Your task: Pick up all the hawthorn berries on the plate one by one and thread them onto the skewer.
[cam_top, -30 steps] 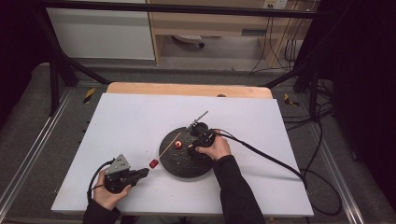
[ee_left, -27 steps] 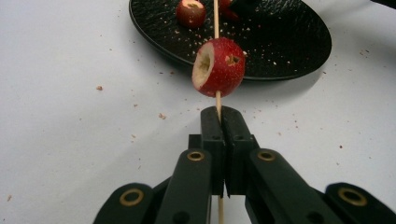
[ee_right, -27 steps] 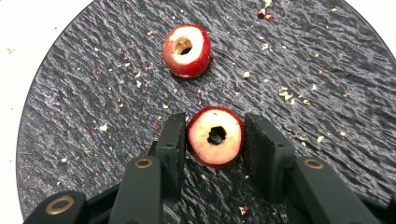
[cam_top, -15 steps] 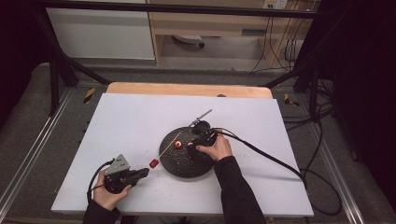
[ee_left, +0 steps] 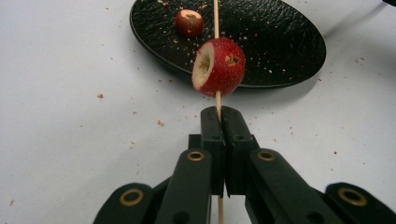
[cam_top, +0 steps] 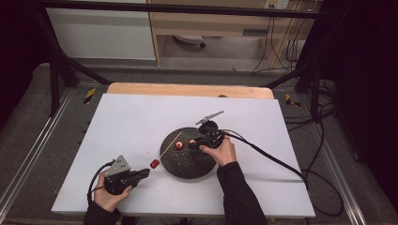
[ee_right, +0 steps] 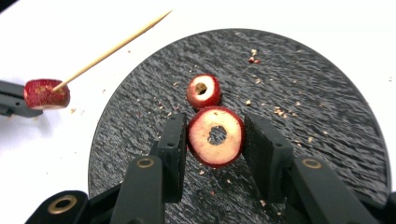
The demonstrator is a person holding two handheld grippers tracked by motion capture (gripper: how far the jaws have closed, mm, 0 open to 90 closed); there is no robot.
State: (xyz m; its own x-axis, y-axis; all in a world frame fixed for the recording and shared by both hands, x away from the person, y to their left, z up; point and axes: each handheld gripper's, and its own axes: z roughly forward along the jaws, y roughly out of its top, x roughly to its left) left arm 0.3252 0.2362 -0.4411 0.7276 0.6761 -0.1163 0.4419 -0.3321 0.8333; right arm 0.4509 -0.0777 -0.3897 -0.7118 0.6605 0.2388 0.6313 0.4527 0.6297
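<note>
White desk under me carries one round black plate, speckled with crumbs. I count three cored red fruit pieces and one wooden skewer. My left tongs are pressed together on the skewer's lower end, one fruit piece threaded just above them, the stick's tip reaching over the plate's rim. My right tongs pinch a second piece over the plate; the third lies on the plate just beyond it, between my held piece and the skewer's point.
</note>
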